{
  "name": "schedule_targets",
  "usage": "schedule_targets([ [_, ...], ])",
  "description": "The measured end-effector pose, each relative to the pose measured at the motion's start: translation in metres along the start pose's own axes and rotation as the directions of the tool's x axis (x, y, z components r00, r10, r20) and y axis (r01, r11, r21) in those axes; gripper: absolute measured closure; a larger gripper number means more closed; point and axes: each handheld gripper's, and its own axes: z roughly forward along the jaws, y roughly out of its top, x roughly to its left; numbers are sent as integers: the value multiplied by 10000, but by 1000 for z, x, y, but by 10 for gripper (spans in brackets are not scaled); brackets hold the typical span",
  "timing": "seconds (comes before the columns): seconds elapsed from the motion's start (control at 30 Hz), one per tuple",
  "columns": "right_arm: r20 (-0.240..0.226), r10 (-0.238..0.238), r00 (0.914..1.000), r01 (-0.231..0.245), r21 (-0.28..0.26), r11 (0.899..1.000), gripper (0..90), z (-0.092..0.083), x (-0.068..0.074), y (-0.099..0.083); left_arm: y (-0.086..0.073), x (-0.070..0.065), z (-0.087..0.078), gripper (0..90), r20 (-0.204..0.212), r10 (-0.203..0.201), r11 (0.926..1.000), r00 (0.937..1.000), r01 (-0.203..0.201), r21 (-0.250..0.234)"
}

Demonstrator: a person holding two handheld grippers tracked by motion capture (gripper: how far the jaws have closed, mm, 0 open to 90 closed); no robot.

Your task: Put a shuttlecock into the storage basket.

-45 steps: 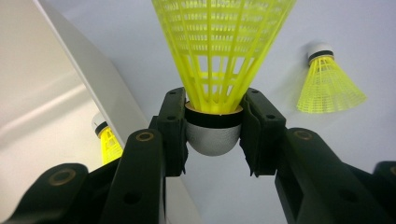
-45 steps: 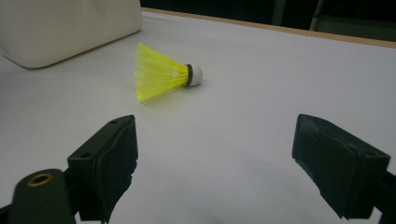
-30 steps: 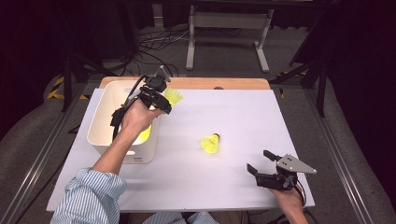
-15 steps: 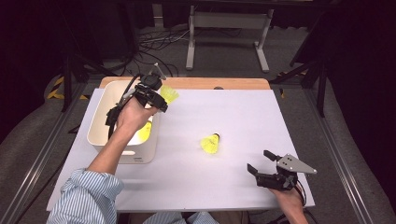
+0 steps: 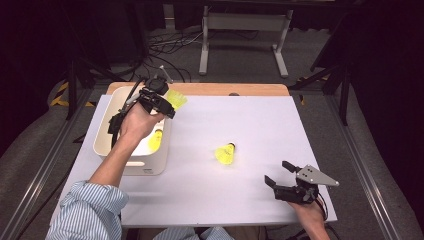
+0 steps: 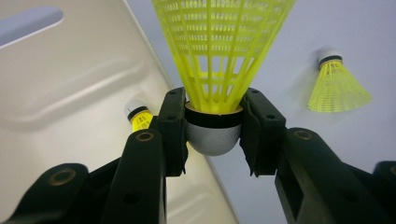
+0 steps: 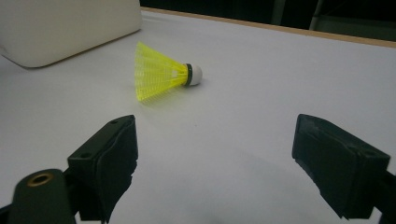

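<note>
My left gripper (image 5: pixel 167 104) is shut on the grey cork of a yellow shuttlecock (image 5: pixel 176 98), its skirt pointing away from the jaws (image 6: pixel 219 46). It hangs over the right rim of a white bin (image 5: pixel 112 107). A second shuttlecock (image 5: pixel 156 140) lies inside the bin, by its right wall (image 6: pixel 138 116). A third shuttlecock (image 5: pixel 225 152) lies on its side on the white table, also in the left gripper view (image 6: pixel 337 84) and the right gripper view (image 7: pixel 161 72). My right gripper (image 5: pixel 276 172) rests near the front right edge, open, nothing between its fingers.
The white tabletop (image 5: pixel 260 125) has a wooden strip (image 5: pixel 240 89) along its far edge. Behind it stand a metal frame (image 5: pixel 245 30) and loose cables (image 5: pixel 165 45) on the floor. Rails run along both sides of the table.
The left gripper has drifted slightly left with the shuttlecock, from beside the bin's far right corner to over its rim. The right gripper has stayed still.
</note>
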Motion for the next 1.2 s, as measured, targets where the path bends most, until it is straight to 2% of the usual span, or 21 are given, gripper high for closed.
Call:
schedule_targets([
  [0.6, 22, 19, 10000, -19, 19, 10000, 147, -1, 0, 0, -7, 18, 0, 646, -162, -487, 9988, 9987, 486, -67],
  [1.2, 38, 25, 10000, -25, 21, 10000, 147, -1, 0, 0, -16, 33, -2, 645, -349, -725, 9972, 9968, 718, -198],
])
